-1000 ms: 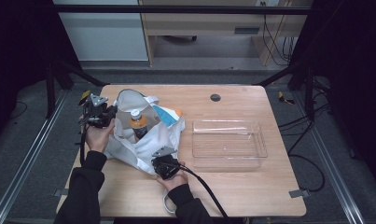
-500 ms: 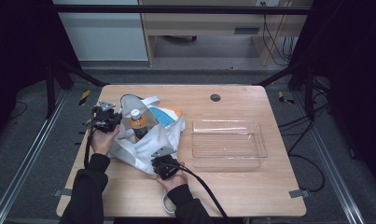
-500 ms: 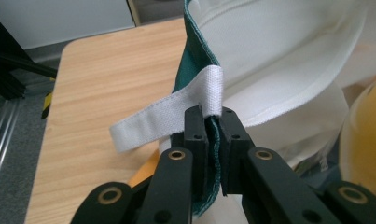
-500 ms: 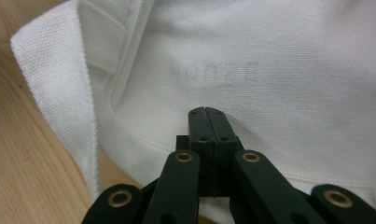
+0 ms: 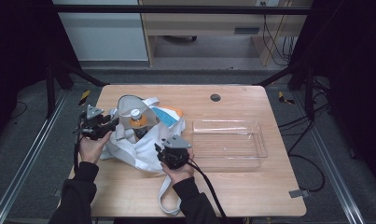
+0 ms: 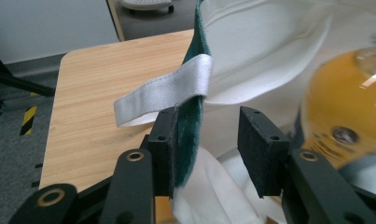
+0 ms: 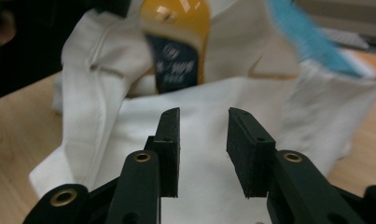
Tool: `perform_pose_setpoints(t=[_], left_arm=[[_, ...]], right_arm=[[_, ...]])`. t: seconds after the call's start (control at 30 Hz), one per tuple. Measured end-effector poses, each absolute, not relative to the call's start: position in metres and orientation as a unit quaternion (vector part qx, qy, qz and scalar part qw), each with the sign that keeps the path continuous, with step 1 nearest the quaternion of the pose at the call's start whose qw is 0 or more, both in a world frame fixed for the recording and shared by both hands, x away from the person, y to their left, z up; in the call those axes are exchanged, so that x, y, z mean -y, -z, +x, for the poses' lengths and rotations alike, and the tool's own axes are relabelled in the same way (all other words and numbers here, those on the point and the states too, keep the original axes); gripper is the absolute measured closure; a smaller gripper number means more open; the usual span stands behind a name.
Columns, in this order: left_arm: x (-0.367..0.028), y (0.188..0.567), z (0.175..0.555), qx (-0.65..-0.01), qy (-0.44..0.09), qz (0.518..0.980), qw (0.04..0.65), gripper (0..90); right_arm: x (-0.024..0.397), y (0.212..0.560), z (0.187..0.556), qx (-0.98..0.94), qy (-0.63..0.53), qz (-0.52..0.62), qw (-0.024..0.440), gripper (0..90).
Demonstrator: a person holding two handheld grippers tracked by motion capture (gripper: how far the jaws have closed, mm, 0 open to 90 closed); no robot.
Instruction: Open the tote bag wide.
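Tote bag: white cloth tote bag (image 5: 143,142) is lying slumped on the left half of the tabletop (image 5: 251,196), mouth gaping toward the far side, one handle loop (image 5: 169,198) trailing off the near edge.
Contents: an orange-juice bottle (image 5: 138,123) is standing in the mouth, white cap up; something blue and orange (image 5: 169,113) is lying at the far rim, identity unclear.
Left gripper: left gripper (image 5: 99,127) is sitting at the bag's left rim. Its jaws have just been opening; in the left gripper view the green-edged rim (image 6: 191,116) is hanging between the spread pads, lying against one pad, the other standing clear. Not pinched.
Right gripper: right gripper (image 5: 169,151) is hovering over the bag's near side. Jaws have just been opening; in the right gripper view they are standing apart with only cloth beyond them, nothing between.
Change: compared with a second ago, both grips on the cloth are released and the bag is sagging flatter.
Meaning: bag-positioning step is probably finishing; bottle is now reachable.
Surroundings: clear plastic tray (image 5: 230,142) is waiting empty just right of the bag.
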State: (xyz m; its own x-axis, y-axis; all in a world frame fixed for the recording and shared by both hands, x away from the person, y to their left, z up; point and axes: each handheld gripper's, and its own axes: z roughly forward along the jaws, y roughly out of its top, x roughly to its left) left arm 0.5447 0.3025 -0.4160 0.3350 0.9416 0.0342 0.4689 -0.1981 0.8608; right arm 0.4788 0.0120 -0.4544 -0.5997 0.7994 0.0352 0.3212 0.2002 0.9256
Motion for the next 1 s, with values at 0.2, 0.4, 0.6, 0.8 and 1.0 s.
perform_pose_setpoints(t=[0.2,0.4,0.6,0.8,1.0], left_arm=[[-0.306,0.416,0.529,-0.485,-0.3,0.722,0.393,60.4],[-0.312,0.424,0.526,-0.498,-0.297,0.717,0.387,70.4],[-0.314,0.428,0.525,-0.497,-0.295,0.722,0.381,83.2],[-0.311,0.433,0.527,-0.491,-0.297,0.732,0.366,85.6],[-0.311,0.437,0.527,-0.491,-0.296,0.736,0.361,85.7]], right_arm=[[0.001,0.436,0.488,-0.705,-0.522,0.397,0.27,64.5],[0.003,0.427,0.5,-0.696,-0.508,0.41,0.298,64.3],[0.0,0.436,0.517,-0.703,-0.483,0.429,0.297,76.2],[-0.008,0.444,0.525,-0.714,-0.465,0.439,0.286,86.2],[-0.011,0.459,0.532,-0.718,-0.447,0.463,0.265,87.1]])
